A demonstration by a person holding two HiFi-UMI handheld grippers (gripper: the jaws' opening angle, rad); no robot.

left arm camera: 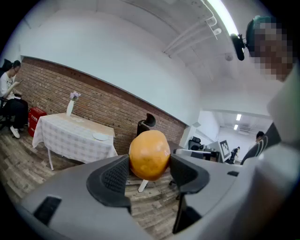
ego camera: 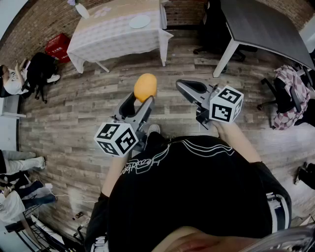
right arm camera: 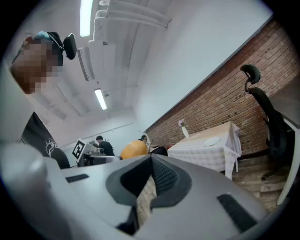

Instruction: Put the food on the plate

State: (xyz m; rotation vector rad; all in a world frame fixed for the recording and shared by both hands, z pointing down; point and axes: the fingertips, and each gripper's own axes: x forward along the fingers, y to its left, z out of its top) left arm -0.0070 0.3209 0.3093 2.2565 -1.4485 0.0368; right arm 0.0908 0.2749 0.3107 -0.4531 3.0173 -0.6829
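On the plank floor in the head view, the left gripper [ego camera: 143, 96] is raised in front of the person, its jaws clamped on the food [ego camera: 145, 86], a rounded orange-yellow piece. The right gripper [ego camera: 183, 84] is beside it, apart from it. Well beyond them stands a table [ego camera: 113, 37] under a pale checked cloth, bearing a white plate [ego camera: 140, 21] and a vase [ego camera: 81, 10] with flowers. A red crate [ego camera: 58, 47] sits left of the table; its contents cannot be told. White script runs across the black shirt [ego camera: 197, 187], seemingly a word, too warped to read.

In the left gripper view both pads press the food's sides, with the plate far behind on the table.

In the right gripper view the jaws meet with nothing between them; the food shows above the left jaw.
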